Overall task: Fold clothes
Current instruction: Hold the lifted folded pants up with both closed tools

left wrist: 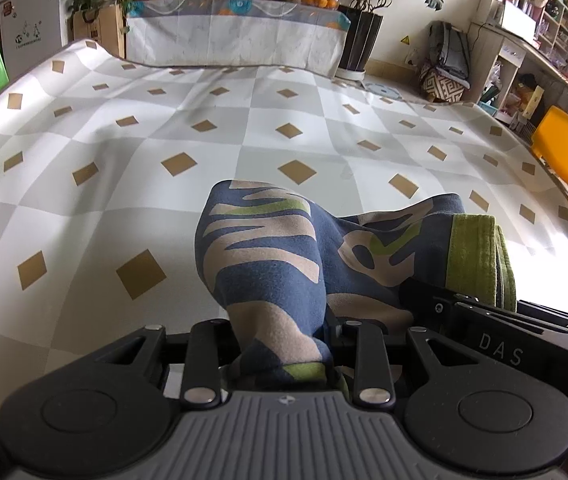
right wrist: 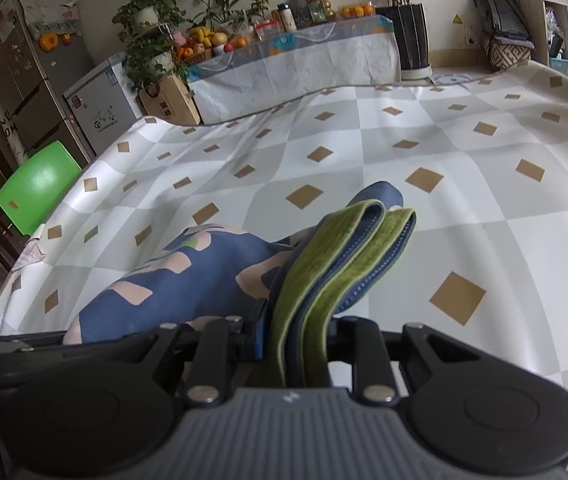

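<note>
My two handheld grippers, black linkages over grey ribbed housings.

On my left gripper point(left wrist: 284, 344) I see matte black link arms pinned with round silver rivets, two wide black lobes each bearing a shallow round disc, and a grey ribbed plate with a small emblem at its middle. My right gripper point(right wrist: 296, 340) is built alike, with a blue strip by its inner finger. Its black side, seen from my left camera, carries pale letters "DAS" and a small screw.
</note>
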A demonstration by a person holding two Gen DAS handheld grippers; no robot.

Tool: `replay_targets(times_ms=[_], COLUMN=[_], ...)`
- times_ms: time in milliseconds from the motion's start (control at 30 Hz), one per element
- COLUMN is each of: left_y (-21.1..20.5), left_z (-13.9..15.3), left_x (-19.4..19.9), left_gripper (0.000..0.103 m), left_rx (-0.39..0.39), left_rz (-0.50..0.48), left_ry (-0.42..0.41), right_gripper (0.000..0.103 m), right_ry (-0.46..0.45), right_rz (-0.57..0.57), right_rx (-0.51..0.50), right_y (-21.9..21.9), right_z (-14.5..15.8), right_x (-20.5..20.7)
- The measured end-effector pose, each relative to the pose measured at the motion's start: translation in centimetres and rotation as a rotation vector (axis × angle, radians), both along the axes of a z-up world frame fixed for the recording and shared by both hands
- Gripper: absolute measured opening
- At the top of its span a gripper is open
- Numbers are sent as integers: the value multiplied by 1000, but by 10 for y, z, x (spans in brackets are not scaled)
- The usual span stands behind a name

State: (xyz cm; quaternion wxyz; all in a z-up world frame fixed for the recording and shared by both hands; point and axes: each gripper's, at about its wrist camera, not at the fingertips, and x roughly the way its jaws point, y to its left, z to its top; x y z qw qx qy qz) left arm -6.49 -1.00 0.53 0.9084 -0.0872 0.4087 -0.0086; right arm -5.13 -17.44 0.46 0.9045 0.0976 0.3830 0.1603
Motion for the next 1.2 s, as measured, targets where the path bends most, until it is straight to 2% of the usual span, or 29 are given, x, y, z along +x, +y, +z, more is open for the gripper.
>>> replay_targets(times_ms=[567, 1200], left_y=[-6, -8], left_z=[23, 36], left_x=[-35, -59], left_gripper=[28, 28], left_rx=[25, 50], left_rz=[-5, -11], left_ry=[-43, -77], right_gripper=[21, 21], right_ry=[-78, -118], right_rz=[36, 66], right_rx=[-38, -64], right_y=[0, 4], right_z=[29, 41], right_x=[-40, -69])
